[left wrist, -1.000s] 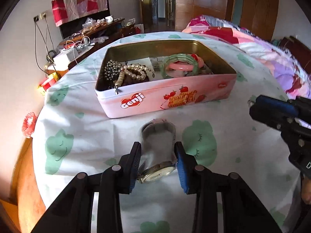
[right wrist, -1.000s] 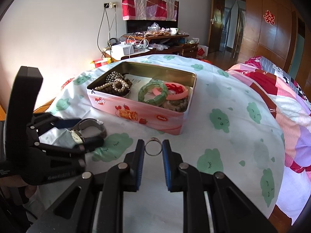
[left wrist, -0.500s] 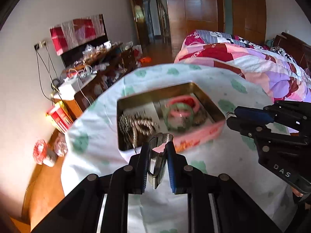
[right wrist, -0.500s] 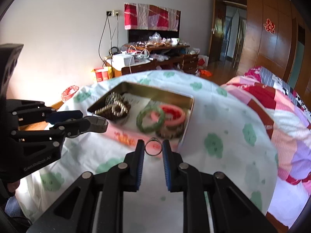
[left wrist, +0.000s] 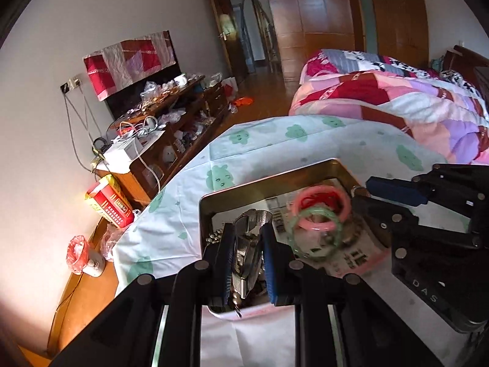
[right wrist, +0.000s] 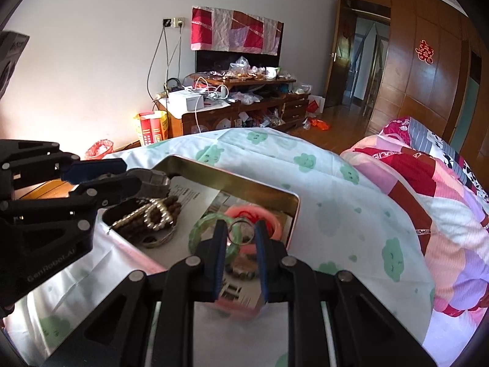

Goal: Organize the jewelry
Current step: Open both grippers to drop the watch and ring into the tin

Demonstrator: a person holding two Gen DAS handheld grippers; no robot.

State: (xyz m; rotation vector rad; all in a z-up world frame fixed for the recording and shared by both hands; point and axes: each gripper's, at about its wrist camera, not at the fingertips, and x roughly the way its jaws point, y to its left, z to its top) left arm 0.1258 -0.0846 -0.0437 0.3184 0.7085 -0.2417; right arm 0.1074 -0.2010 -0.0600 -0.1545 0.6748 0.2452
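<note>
left gripper [left wrist: 247, 244] clamped on silver metal-band wristwatch [left wrist: 248, 238], held over the bead end of the tin | right gripper [right wrist: 240, 236] clamped on thin metal ring [right wrist: 241, 231], above the bangles | open pink rectangular tin [right wrist: 293, 205] on cloud-print cloth holds 2 bangles: translucent green [right wrist: 203, 229], glossy pink [right wrist: 269, 218]; pearl and brown bead strands [right wrist: 149, 218]; printed paper

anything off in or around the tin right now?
Nothing stands out. The left gripper holds the watch over the tin's bead end; the right gripper holds the ring above the bangles. Nothing has spilled onto the sheet.
</note>
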